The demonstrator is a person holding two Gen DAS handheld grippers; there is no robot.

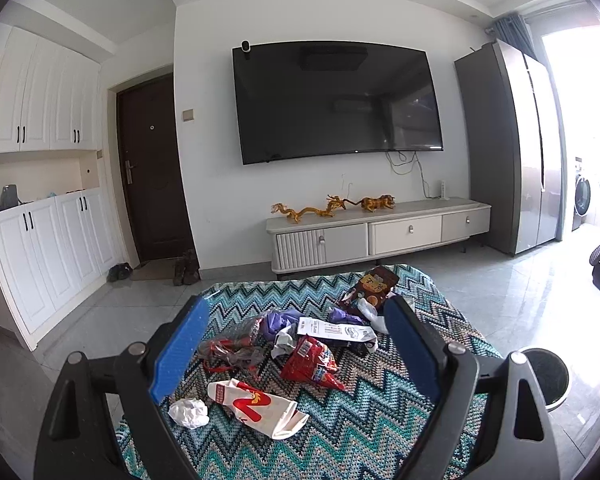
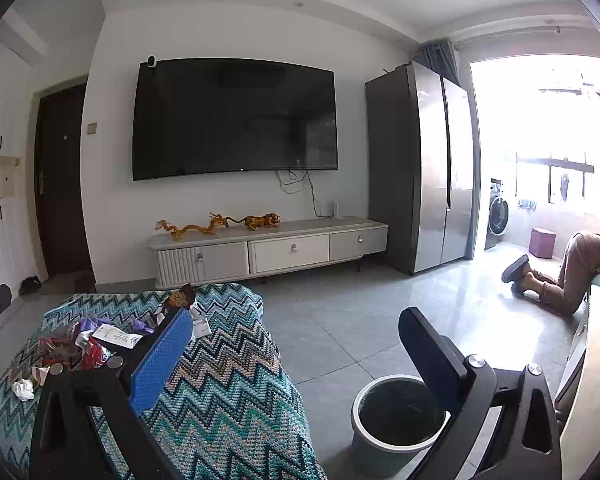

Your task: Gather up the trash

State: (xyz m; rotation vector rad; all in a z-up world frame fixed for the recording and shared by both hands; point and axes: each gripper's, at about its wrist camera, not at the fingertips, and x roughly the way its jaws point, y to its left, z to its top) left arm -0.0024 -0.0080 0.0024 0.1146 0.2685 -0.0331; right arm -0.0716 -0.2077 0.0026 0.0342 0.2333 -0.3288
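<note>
Trash is lying in a loose pile on the zigzag cloth covering the tabletop, none of it collected yet by the look of things. Left tongs are hanging released above the pile, jaws spread wide, nothing between the pads. Right tongs are likewise released and empty, hovering off the cloth's right edge, over the floor near the bin.

Pile contents: white paper wad nearest the camera, white-and-red wrapper just beside it, red snack bag in the middle, clear film to its left, printed slip, purple scraps, brown packet at the far end.

Step in hand, judged: first pick. Advice: left tongs are best taking one piece at a time, starting with the near wad or wrapper, closing low but clear of the knit so the cloth is not snagging. Film and bag are likely slipping; pinching a crumpled fold should be helping. Bin is standing open on the floor to the right, so the carry is a short one.
</note>
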